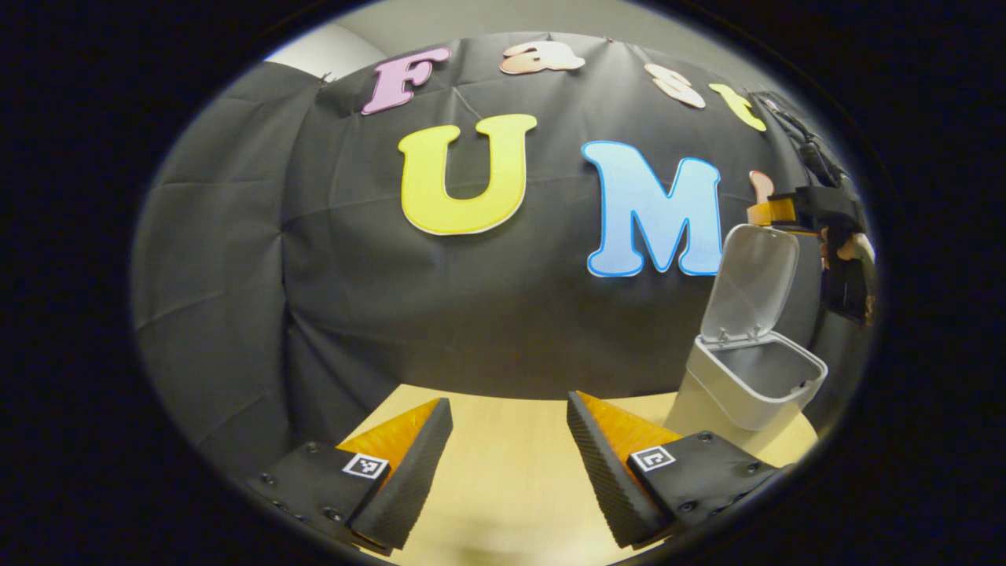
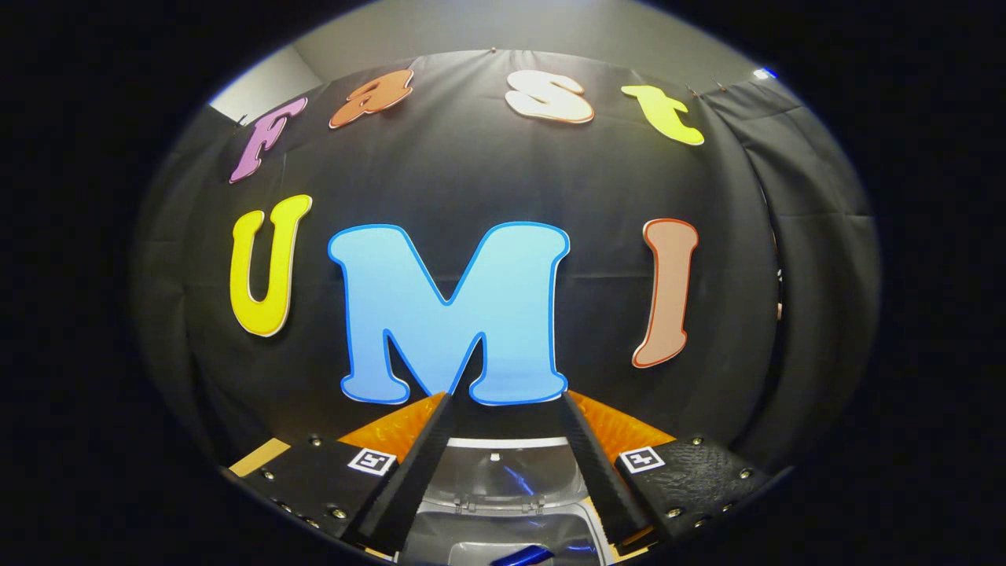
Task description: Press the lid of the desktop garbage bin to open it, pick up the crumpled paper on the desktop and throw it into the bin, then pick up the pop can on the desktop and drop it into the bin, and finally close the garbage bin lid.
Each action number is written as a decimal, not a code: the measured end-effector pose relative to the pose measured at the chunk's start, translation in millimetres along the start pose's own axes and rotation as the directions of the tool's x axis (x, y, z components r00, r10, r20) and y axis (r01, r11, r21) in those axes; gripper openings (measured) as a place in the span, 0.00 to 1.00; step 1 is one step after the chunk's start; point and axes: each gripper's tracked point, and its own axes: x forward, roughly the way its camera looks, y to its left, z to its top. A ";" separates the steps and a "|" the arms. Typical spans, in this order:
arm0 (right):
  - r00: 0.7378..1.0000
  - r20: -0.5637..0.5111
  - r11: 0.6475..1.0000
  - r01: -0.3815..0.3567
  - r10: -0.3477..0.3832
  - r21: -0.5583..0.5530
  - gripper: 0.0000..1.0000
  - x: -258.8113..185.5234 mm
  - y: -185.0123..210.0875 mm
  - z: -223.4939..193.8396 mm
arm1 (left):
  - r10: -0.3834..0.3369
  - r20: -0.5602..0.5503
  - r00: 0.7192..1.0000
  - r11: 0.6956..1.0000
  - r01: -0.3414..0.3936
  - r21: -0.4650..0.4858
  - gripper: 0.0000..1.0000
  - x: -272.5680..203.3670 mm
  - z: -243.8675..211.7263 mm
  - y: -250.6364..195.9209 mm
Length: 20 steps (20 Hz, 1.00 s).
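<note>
Left gripper (image 1: 509, 464) low over the table (image 1: 511, 487), jaws apart, holding nothing. Farther right on the table: bin (image 1: 747, 385), lid (image 1: 748, 284) upright and open. Right gripper (image 2: 503, 464) above the open bin (image 2: 503, 534), jaws apart, nothing between them; something blue (image 2: 523, 556) below in the bin, identity unclear.

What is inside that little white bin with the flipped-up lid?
From the left gripper view, the bin stands open, lid upright, showing only a bare grey inner wall. Its bottom is hidden by the rim. In the right gripper view something blue lies inside.
</note>
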 end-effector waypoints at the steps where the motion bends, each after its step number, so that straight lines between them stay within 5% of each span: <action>1: 1.000 -0.002 1.000 -0.003 0.003 0.013 0.88 -7.3 0.2 -3.2 | -0.005 0.002 1.000 1.000 0.005 0.008 0.96 -1.7 -0.4 -2.5; 12: 0.994 -0.109 1.000 -0.015 0.016 0.010 0.88 -84.0 0.8 -68.0 | -0.045 0.027 0.999 0.999 0.045 0.004 0.96 -25.4 12.5 -17.0; 20: 0.960 -0.279 0.999 -0.016 0.023 0.028 0.88 -113.1 4.2 -148.8 | -0.045 0.037 0.998 0.999 0.044 0.004 0.96 -42.8 13.7 -14.6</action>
